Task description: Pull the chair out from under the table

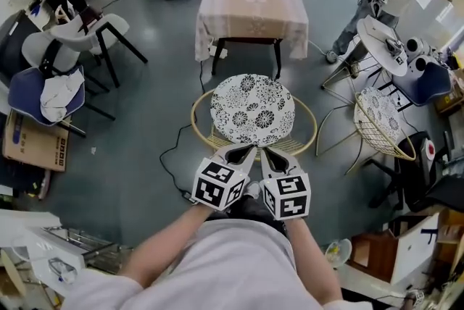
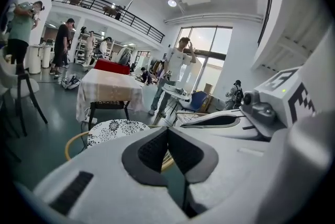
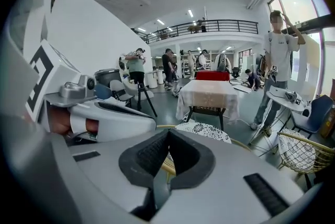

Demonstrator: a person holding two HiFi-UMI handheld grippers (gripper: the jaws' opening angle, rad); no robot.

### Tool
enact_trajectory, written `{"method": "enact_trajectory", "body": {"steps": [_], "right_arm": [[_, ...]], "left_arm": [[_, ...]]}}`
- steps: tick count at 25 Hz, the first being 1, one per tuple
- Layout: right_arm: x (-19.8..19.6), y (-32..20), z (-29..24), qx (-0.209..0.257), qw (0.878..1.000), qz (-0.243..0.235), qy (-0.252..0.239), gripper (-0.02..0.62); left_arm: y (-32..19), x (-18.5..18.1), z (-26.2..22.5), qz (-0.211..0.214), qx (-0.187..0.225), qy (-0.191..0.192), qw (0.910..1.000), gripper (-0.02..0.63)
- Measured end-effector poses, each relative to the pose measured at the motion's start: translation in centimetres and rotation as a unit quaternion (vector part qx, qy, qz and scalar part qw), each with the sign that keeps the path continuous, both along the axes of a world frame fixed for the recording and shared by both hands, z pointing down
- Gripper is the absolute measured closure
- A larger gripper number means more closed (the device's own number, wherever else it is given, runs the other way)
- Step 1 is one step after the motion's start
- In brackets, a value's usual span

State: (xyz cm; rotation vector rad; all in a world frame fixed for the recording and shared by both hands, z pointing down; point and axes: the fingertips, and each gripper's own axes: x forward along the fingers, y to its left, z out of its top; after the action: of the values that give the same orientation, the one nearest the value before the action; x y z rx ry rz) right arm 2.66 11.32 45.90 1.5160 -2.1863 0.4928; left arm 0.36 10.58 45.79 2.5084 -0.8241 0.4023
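Head view steeply downward; both gripper views low, forward, onto same chair (image 1: pixel 252 110)

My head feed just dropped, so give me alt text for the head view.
A round chair with a floral cushion stands on the floor just in front of the cloth-covered table, not under it. The left gripper and right gripper hover side by side over its near edge, both shut and empty.
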Motion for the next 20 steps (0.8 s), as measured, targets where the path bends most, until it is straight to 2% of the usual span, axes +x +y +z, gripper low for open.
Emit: {"method": "enact_trajectory", "body": {"steps": [11,20], "right_arm": [[1.1,-0.3,0.1,0.001,1.0,0.016,-0.013,0.594],[0.9,-0.7,0.3,0.001,1.0,0.016,-0.012,0.594]], "left_arm": [[-0.8,0.7,0.5,-0.009,0.008,-0.033,0.9994,0.6],[-1.1,0.3,0.8,-0.015,0.009,-0.043,0.9989,0.6]]}}
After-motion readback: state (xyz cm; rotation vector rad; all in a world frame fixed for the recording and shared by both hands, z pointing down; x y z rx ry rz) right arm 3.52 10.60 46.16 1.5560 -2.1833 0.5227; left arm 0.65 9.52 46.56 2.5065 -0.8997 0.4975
